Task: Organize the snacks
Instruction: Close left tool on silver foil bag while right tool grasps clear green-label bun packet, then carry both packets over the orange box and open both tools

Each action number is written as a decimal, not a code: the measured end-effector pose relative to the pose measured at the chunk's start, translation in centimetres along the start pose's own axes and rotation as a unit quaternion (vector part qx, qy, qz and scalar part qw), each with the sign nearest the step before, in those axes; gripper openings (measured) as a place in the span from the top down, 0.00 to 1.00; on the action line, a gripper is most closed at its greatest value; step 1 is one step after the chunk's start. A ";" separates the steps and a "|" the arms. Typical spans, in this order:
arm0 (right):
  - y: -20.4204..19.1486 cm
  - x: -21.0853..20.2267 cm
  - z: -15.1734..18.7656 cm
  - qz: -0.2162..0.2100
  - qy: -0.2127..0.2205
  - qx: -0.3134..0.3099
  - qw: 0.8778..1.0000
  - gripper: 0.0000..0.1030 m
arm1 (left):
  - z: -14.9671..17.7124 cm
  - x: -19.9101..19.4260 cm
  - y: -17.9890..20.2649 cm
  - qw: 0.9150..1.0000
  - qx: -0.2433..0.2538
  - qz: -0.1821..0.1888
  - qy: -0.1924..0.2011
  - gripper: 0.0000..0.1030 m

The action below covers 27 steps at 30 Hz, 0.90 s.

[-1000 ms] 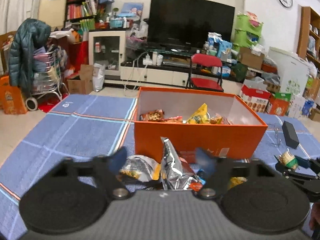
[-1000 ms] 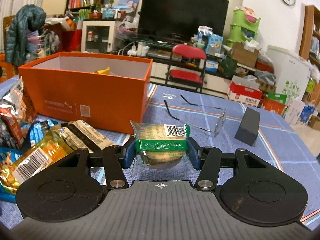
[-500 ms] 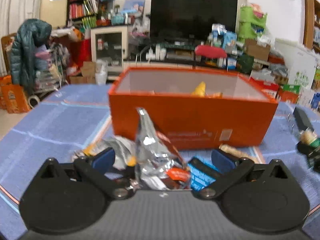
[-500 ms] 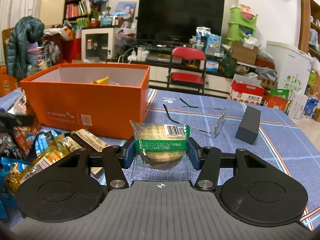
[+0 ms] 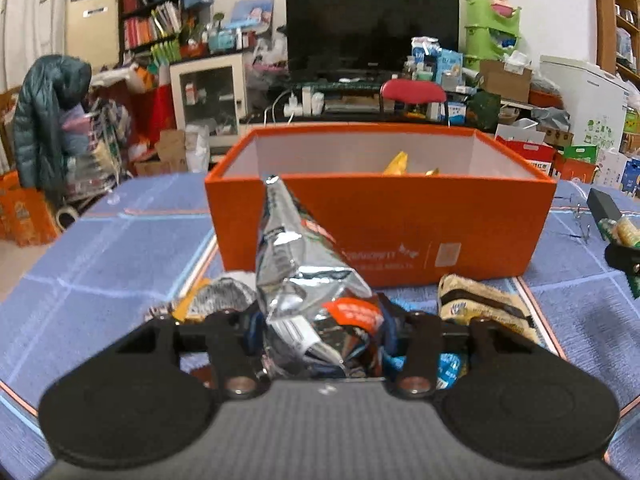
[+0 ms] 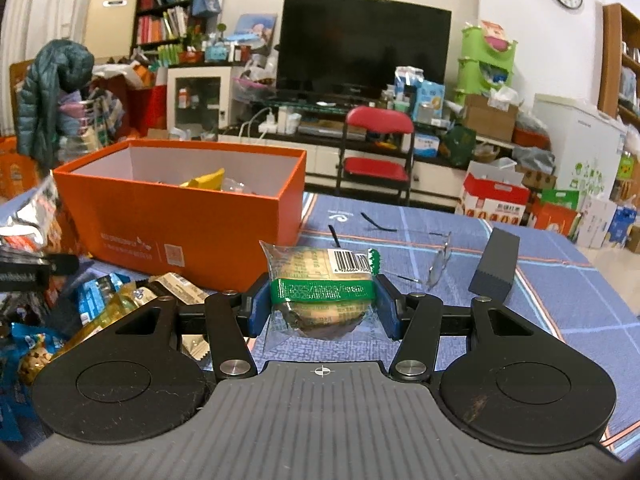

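An open orange box point(image 5: 400, 224) with a few snacks inside stands on the blue tablecloth; it also shows in the right wrist view point(image 6: 192, 224). My left gripper point(image 5: 320, 332) is shut on a tall silver snack bag point(image 5: 304, 280), in front of the box. My right gripper point(image 6: 322, 306) is shut on a clear-wrapped round cake with a green band point(image 6: 320, 288), held above the cloth to the right of the box. Loose snack packets point(image 6: 100, 300) lie in front of the box.
Folded glasses point(image 6: 436, 264) and a dark block point(image 6: 496, 268) lie on the cloth right of the box. A striped packet point(image 5: 480, 304) lies by the box's front right corner. A red chair point(image 6: 376, 152) and TV stand are behind the table.
My left gripper came down and closed its fingers on the silver bag. My right gripper kept hold of the cake and shifted slightly.
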State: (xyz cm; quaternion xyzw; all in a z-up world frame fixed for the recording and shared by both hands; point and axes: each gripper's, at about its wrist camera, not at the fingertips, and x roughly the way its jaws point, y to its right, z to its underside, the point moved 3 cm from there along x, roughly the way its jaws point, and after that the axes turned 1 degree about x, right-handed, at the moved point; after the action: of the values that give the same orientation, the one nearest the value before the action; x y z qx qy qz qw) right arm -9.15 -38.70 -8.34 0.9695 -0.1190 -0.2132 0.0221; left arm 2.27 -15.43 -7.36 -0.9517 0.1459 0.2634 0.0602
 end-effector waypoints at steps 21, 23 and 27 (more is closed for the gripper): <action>-3.9 2.1 -8.8 -0.063 0.014 -0.011 0.998 0.62 | -10.4 -2.5 -3.0 0.997 0.055 0.031 0.054 0.50; -4.7 4.0 -10.7 -0.070 0.008 -0.016 0.997 0.62 | -12.4 -0.5 -3.5 0.997 0.059 0.020 0.054 0.50; -5.6 7.9 -13.2 -0.058 -0.012 -0.023 0.998 0.60 | -14.8 4.0 -3.9 0.998 0.053 0.017 0.030 0.49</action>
State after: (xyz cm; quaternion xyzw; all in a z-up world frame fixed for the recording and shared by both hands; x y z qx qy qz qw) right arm 4.61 -35.22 -0.08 0.9714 -0.0574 -0.2284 0.0308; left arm 13.93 -15.51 3.33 -0.9522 0.1772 0.2273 0.1015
